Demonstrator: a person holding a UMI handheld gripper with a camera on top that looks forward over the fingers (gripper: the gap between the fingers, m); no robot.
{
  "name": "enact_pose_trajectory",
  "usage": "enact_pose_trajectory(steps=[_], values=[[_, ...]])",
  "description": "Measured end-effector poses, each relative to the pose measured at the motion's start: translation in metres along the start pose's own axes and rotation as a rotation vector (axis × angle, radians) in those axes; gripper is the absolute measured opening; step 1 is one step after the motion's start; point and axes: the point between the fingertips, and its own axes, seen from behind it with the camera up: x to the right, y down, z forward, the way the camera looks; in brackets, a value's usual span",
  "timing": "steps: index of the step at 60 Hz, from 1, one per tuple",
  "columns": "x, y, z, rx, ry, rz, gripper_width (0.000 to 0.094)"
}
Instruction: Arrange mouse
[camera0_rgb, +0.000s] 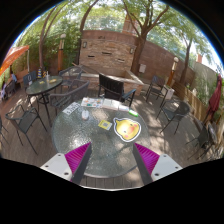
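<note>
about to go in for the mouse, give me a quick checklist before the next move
1. Gripper open, nothing between its fingers: ok.
2. Round glass patio table just ahead of the gripper: ok.
3. Yellow rounded mat in view on the table: ok.
4. Mouse located: cannot tell; a small dark object sits on the mat, too small to identify.
5. White cup and green flat item lie apart from the mat: ok.
</note>
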Motion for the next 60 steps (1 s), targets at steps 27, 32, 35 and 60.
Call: enact_pose_trajectory(steps=[27,32,35,60], values=[[-0.075,0.066,0.091,-0.138,-0.092,0.015,0.0854],[-0.106,0.051,0.128,-0.141,-0.127,0.027,0.0856],[-0.126,0.047,0.162,-0.111,-0.153,0.032,0.0855],[-0.222,-0.074,0.444,0.026,-0.203,-0.063,0.0845]])
